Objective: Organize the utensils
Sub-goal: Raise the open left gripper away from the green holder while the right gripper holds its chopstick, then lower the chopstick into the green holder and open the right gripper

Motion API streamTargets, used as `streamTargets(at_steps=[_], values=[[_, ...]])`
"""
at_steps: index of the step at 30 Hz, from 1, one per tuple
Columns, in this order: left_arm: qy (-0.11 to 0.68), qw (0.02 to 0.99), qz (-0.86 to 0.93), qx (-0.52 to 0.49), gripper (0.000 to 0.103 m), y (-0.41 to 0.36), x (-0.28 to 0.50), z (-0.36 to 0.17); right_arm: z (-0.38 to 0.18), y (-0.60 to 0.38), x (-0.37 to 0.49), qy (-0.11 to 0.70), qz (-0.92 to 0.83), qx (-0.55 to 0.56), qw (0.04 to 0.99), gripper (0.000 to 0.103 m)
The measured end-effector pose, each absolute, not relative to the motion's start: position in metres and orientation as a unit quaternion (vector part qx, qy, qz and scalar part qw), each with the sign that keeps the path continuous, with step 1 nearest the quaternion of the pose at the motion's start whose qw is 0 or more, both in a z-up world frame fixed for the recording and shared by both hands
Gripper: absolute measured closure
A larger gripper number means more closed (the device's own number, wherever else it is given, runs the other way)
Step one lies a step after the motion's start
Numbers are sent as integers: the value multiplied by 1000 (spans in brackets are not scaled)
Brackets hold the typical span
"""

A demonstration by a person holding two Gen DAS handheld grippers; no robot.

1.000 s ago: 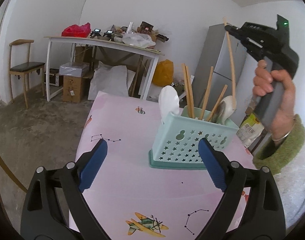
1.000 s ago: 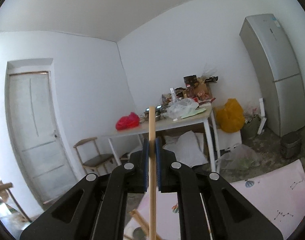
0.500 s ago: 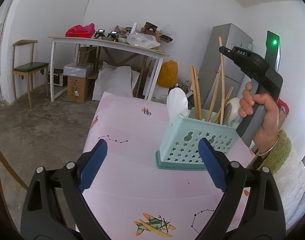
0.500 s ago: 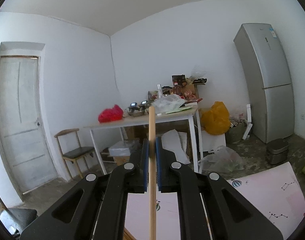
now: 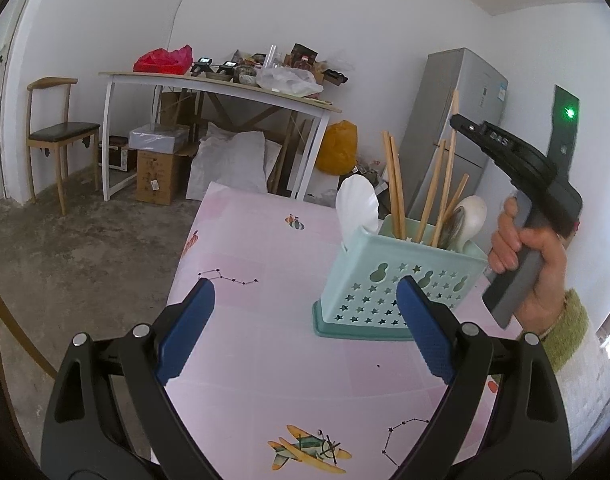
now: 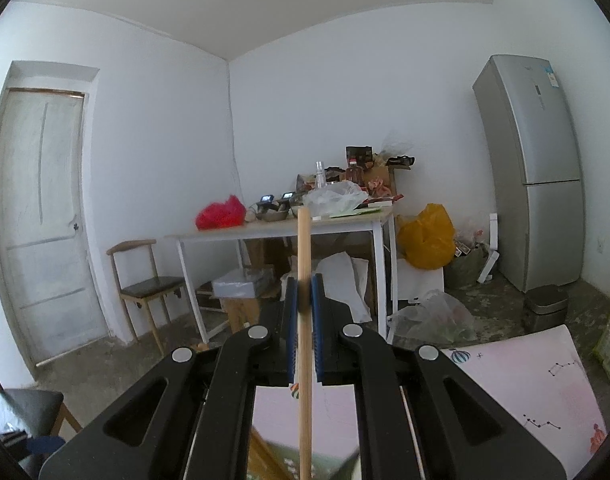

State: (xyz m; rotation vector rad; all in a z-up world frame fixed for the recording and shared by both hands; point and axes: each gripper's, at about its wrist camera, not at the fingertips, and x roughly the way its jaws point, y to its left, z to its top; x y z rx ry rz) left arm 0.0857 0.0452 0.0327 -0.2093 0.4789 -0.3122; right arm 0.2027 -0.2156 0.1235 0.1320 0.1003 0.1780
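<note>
Chopstick (image 6: 303, 360) lower end cut off by frame edge; basket (image 5: 401, 280) floor hidden.

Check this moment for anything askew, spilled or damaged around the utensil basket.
Nothing stands out. The teal utensil basket stands upright on the pink tablecloth, holding chopsticks and two spoons. The right gripper holds one chopstick upright over it. The left gripper is open and holds nothing.

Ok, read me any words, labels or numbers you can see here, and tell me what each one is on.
"DAS": on the top of the right gripper, partly legible, left wrist view.
Sticker on the fridge door: too small to read.
Label on the cardboard box under the far table: too small to read.
</note>
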Motion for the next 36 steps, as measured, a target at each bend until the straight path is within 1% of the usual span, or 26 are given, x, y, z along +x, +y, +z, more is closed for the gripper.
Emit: streamTargets(at_steps=[9, 10, 11, 13, 15, 17, 20, 22, 23, 27, 29, 33, 36], values=[[242, 952, -161, -96, 15, 36, 89, 26, 113, -225, 160, 69, 94, 41, 992, 95], [243, 951, -164, -94, 15, 34, 90, 25, 112, -227, 155, 74, 93, 39, 992, 90], [244, 951, -166, -92, 15, 32, 91, 23, 111, -229, 150, 78, 93, 38, 992, 77], [247, 950, -170, -90, 15, 30, 93, 22, 110, -237, 136, 79, 88, 41, 992, 61], [250, 948, -177, -89, 15, 27, 95, 19, 112, -243, 124, 77, 85, 45, 992, 58], [251, 946, -186, -88, 15, 23, 97, 18, 114, -254, 108, 75, 81, 57, 992, 53], [250, 942, -208, -85, 15, 18, 104, 17, 111, -271, 93, 81, 84, 86, 989, 47], [253, 936, -228, -85, 15, 14, 113, 16, 102, -284, 91, 102, 98, 116, 983, 44], [254, 934, -235, -84, 15, 12, 117, 16, 93, -293, 94, 126, 112, 138, 976, 41], [257, 925, -268, -83, 15, 3, 137, 14, 52, -314, 114, 213, 154, 207, 942, 40], [262, 915, -296, -79, 15, -5, 148, 12, 32, -323, 125, 241, 178, 243, 923, 40], [276, 903, -319, -81, 15, -18, 163, 4, 3, -329, 141, 261, 217, 293, 894, 40], [288, 895, -329, -92, 15, -26, 171, -1, -6, -325, 154, 271, 226, 301, 886, 40]])
